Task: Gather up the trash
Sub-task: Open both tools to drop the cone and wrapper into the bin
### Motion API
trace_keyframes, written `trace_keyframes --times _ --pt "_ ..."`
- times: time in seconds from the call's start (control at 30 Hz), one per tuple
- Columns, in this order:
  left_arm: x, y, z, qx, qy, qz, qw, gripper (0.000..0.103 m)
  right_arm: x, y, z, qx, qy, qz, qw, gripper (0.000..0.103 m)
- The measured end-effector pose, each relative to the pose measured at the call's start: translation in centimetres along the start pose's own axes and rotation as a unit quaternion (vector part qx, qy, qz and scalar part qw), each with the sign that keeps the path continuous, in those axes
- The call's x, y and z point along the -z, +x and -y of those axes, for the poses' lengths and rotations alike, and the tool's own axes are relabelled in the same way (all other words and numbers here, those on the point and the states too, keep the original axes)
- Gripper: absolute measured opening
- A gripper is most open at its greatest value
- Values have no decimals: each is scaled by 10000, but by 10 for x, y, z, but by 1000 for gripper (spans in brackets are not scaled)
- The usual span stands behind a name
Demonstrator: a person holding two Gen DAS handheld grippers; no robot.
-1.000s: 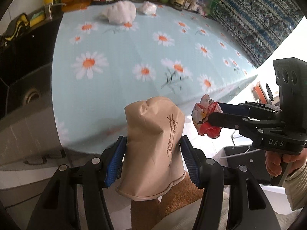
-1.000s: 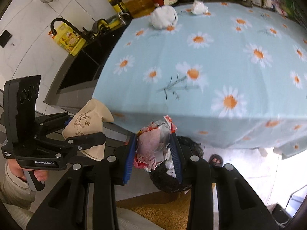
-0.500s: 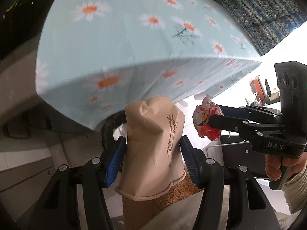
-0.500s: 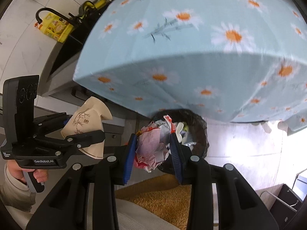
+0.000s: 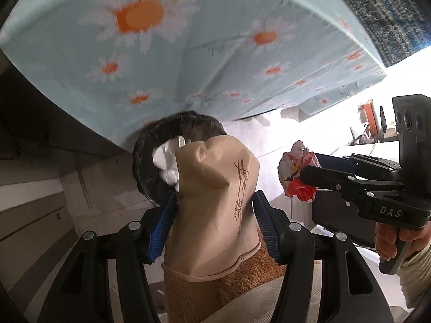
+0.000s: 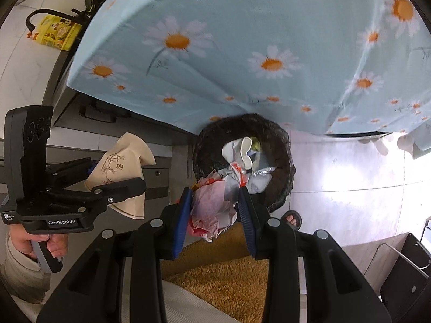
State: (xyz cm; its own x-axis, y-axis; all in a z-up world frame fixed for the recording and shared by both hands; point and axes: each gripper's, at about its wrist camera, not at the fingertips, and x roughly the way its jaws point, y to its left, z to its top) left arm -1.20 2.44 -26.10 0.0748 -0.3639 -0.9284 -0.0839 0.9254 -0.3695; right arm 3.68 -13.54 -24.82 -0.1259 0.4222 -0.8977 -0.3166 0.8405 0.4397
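both grippers loaded — crushed cup (image 5: 215, 202), crumpled wrapper (image 6: 215, 207) — above bin (image 6: 280, 140).

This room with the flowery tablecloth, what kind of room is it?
Probably a home kitchen: a table under a daisy tablecloth, a dark faucet by a yellow bottle at the counter, and a black trash bin on the tiled floor.

A light-blue daisy-print tablecloth (image 6: 242, 40) fills twelve o'clock; glare-lit pale grey floor tiles (image 6: 350, 177) lie at three, white marble-look wall tiles (image 6: 16, 48) at ten.
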Motion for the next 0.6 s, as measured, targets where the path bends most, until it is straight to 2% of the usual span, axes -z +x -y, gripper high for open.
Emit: trace_keyframes --times 0.37,0.4,0.5,0.57,0.6 --pt "4 14 -4 -51 -121 -137 9998 57 1 18 1 -51 6 -148 9999 39" --pt "3 14 -2 -40 -111 -135 9998 57 1 19 0 -64 24 -147 9999 40" --pt "1 11 -1 -14 -145 -84 9999 59 0 20 3 2 161 -140 9998 59" --pt "-1 12 -6 7 -251 -82 9997 74 -1 18 6 77 242 -85 9996 61" --pt "-3 13 -10 -15 -346 -78 9994 75 -1 18 7 98 241 -84 9996 61"
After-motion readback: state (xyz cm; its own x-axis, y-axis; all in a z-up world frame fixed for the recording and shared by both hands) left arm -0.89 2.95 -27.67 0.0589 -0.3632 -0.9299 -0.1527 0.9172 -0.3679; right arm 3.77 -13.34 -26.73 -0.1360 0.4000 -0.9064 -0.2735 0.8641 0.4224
